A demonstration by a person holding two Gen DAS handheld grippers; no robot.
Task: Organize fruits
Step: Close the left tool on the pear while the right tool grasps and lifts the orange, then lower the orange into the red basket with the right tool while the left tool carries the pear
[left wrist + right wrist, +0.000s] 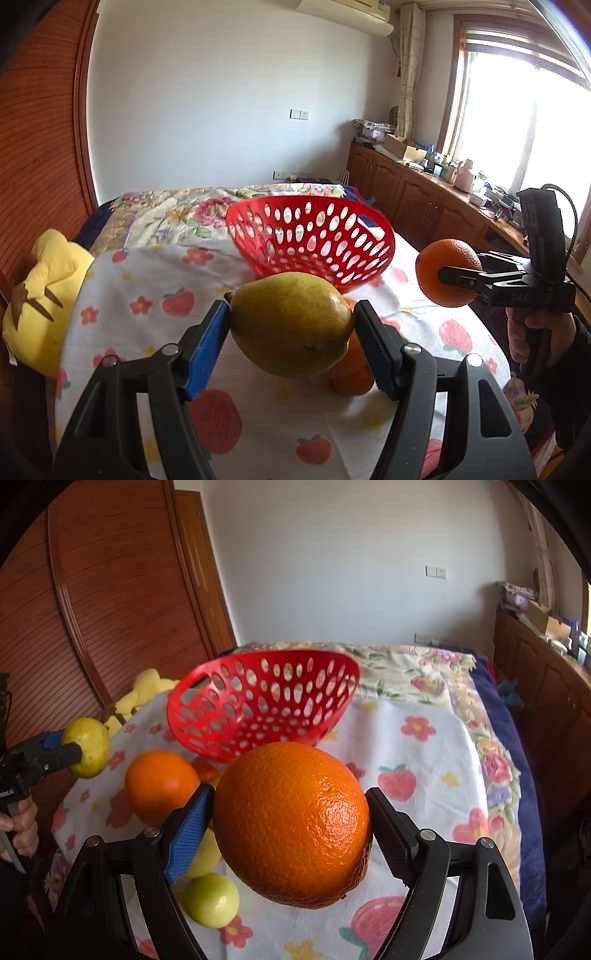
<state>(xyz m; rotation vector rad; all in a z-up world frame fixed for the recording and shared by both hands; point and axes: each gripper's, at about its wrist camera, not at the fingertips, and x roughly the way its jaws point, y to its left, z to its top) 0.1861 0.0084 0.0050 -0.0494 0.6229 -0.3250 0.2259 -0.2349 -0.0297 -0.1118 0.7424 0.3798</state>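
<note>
My left gripper [291, 325] is shut on a yellow-green pear [291, 328] and holds it above the bed; it also shows at the left of the right wrist view [79, 753]. My right gripper [291, 827] is shut on a large orange [291, 823], also seen at the right of the left wrist view [448, 273]. A red perforated basket [314, 236] sits tilted on the fruit-print cloth [258, 406] beyond both grippers, and shows in the right wrist view [258, 705]. A second orange [160, 784], a green fruit [210, 901] and a yellow fruit [205, 853] lie on the cloth.
A yellow plush toy [44, 295] lies at the bed's left edge by the wooden wardrobe [37, 147]. A floral quilt [177, 210] covers the far bed. Wooden cabinets [424, 199] with clutter run along the right under the window.
</note>
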